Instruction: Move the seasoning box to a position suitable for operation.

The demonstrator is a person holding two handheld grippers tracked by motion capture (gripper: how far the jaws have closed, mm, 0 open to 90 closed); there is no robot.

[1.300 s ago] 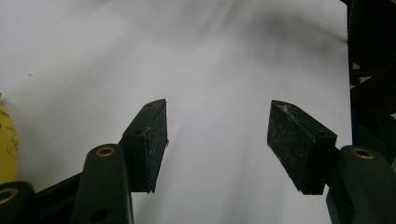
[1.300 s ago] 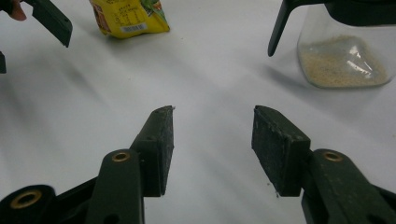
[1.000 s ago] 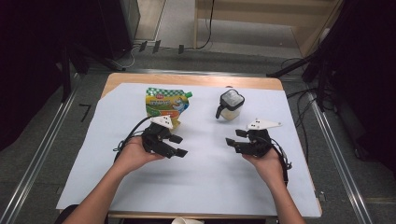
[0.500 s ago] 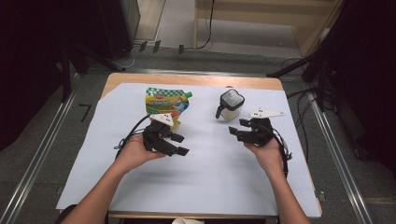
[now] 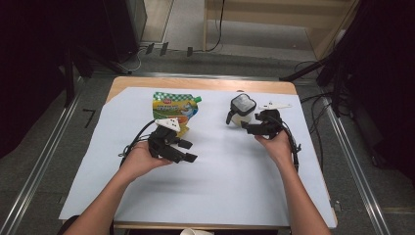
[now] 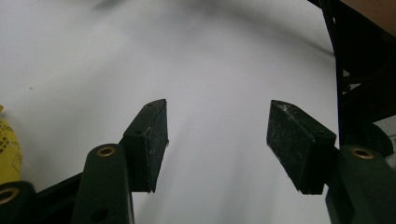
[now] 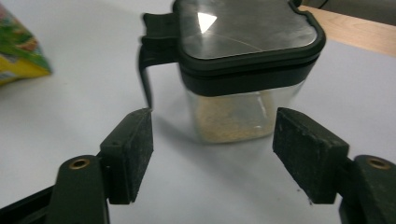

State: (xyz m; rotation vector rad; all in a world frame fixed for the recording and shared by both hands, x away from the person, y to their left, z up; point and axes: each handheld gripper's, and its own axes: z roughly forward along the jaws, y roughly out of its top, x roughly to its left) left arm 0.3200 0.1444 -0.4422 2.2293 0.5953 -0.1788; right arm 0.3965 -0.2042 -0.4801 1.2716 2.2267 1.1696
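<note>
The step in hand looks like the approach to a grasp: the right hand-held gripper [image 5: 250, 128] is lined up on the small clear jar [image 5: 241, 110] with the dark lid [image 7: 245, 25], which stands upright on the white sheet [image 5: 220, 186] toward the far right of the tabletop [image 5: 195, 82]. In the right gripper view its jaws are spread wide, wider than the jar's body, and hold nothing; the jar sits just ahead of them, not yet between the pads. A pale grainy filling lies in the bottom of the jar, though the blur makes it hard to say what it is. The lid's handle [image 7: 148, 56] sticks out on the side of the left-hand pad in that view, so the next move probably calls for a short push forward that keeps clear of the handle, then a squeeze on the clear walls below the lid. The left hand-held gripper [image 5: 188, 151] hovers over bare sheet near the middle, jaws also well apart and empty. The green and yellow pouch [image 5: 172, 108] lies flat beyond it, well apart from the jar. There is open sheet toward the person, but the jar stands near the far edge of the sheet, so a hard push could slide it that way.
</note>
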